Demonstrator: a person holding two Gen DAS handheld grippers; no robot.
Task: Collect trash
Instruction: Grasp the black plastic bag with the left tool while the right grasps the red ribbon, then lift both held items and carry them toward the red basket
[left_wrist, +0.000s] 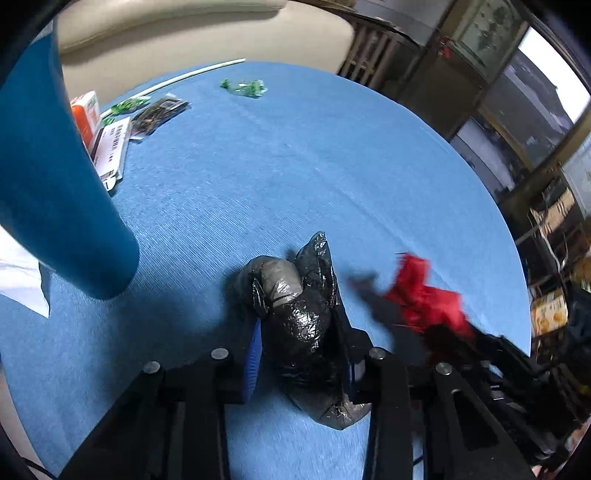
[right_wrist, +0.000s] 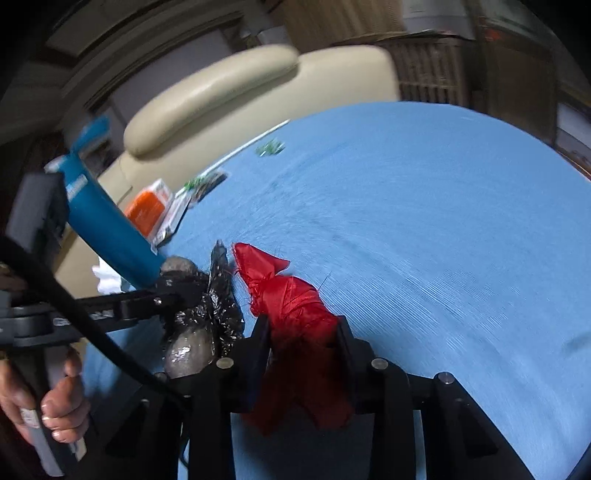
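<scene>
On the round table with the blue cloth (left_wrist: 295, 166), my left gripper (left_wrist: 301, 332) is shut on a crumpled black plastic bag (left_wrist: 295, 306); its blue-padded fingers press the bag from both sides. To the right lies a red scrap of cloth (left_wrist: 421, 295), blurred in the left wrist view. In the right wrist view my right gripper (right_wrist: 301, 328) is shut on that red cloth (right_wrist: 284, 288), which bunches between the fingers and hangs below them. Beside it on the left the black bag (right_wrist: 218, 306) sits in the left gripper (right_wrist: 195, 295), held by a person's hand (right_wrist: 55, 406).
A tall teal bottle (left_wrist: 55, 184) stands close on the left, with a white tissue (left_wrist: 22, 280) beside it. Behind it lie an orange box (left_wrist: 86, 114), a white barcoded package (left_wrist: 112, 147), a dark packet (left_wrist: 159, 114) and a green wrapper (left_wrist: 243, 88). A beige chair (left_wrist: 184, 37) is beyond the table.
</scene>
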